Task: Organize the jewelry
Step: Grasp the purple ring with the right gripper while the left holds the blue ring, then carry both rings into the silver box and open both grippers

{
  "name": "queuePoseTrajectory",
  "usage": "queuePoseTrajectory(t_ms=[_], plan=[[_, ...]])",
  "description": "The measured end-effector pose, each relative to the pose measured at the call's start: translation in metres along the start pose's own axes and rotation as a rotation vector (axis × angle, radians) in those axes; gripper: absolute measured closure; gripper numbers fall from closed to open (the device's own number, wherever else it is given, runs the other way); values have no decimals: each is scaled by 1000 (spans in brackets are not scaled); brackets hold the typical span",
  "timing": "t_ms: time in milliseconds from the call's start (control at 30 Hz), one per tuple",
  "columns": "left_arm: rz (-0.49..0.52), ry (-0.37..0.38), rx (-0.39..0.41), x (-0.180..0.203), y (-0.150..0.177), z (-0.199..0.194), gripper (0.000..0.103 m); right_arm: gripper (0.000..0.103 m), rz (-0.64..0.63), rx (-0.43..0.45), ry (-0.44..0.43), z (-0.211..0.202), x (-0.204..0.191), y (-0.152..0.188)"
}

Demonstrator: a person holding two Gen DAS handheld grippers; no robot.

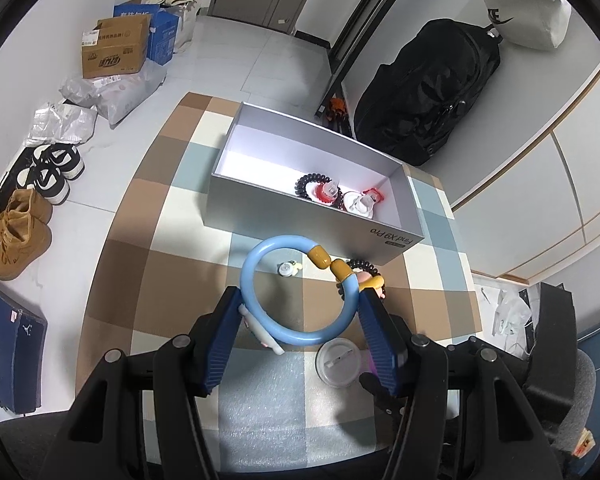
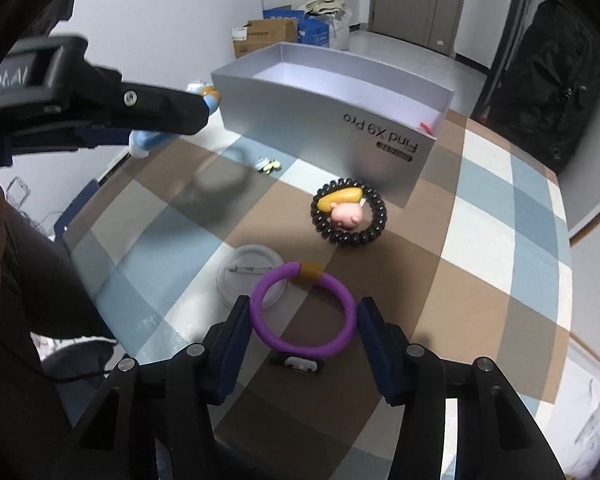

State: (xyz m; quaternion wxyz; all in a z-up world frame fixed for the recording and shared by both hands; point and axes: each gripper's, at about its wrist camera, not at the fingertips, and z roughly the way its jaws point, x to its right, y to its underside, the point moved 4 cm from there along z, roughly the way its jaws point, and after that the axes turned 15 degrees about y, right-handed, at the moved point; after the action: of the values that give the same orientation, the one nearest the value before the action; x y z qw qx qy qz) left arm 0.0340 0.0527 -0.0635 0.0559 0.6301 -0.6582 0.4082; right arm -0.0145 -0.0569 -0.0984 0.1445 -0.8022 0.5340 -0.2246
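Right now two rings are in play. The left gripper [image 1: 298,312] pinches a blue ring [image 1: 296,292] across its width, held up above the checked table [image 1: 148,240], just short of the near wall of the open grey box [image 1: 300,220]. That box stands toward the table's far edge and already holds two hair ties with charms in its right-hand corner.

The right gripper [image 2: 303,320] straddles a purple ring [image 2: 304,312] lying flat near the table's near edge, beside a white round badge [image 2: 252,280]. Its pads look to be against the ring's sides or a hair off; I cannot tell whether they press yet.

To do this well, I judge the right gripper should squeeze evenly across the ring's widest part, low enough that it cannot pop upward, and lift straight so the small white charm [image 2: 300,364] under its near side is not dragged. The blue ring should clear the box wall before release. A black coil tie with a pink charm [image 2: 348,212] waits in front of the box.
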Motion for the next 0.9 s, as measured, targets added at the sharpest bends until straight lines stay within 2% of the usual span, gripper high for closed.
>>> queuePoseTrajectory(t_ms=[533, 900], plan=[[4, 19, 30, 8, -9, 2, 49, 52, 169, 68, -65, -17, 29, -25], [-6, 96, 104, 16, -35, -5, 49, 52, 322, 127, -142, -26, 58, -50]])
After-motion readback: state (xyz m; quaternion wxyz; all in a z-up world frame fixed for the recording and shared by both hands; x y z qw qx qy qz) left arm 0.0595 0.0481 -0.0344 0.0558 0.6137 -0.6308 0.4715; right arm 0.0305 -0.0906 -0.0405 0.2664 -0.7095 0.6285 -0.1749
